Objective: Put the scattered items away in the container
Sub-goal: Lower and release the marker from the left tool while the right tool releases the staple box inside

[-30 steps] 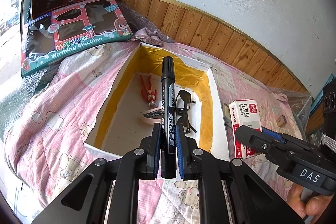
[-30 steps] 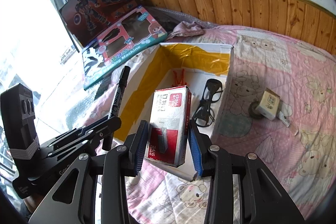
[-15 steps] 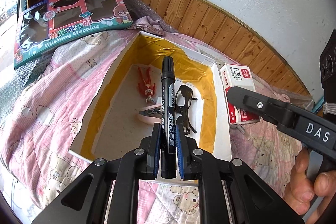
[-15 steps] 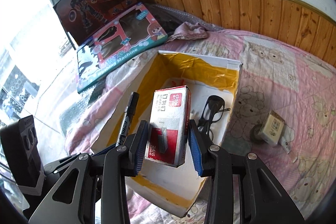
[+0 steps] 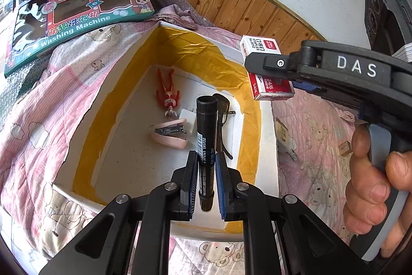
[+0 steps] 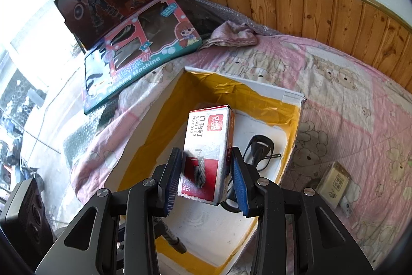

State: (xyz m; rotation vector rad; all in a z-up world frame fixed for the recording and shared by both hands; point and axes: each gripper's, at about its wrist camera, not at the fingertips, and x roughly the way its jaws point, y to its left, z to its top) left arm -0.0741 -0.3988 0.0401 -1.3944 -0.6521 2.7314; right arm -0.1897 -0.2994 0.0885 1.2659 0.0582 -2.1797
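You hold 2 items over yellow-lined box (image 5: 247,135), frame centre: left gripper (image 5: 206,172) jaws clamp marker (image 5: 204,146); right gripper (image 6: 206,177) jaws pinch staple box (image 6: 208,146). Risk: drop either carelessly, it lands on glasses (image 6: 260,153) or stapler (image 5: 170,135) below.

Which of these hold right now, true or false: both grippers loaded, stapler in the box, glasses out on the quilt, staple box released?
1. Both grippers hold something. True: left gripper clamps the black marker, right gripper the staple box.
2. The pink stapler lies inside the container. True.
3. The glasses lie on the quilt. False: they are inside the container.
4. The staple box is released. False: held above the container.
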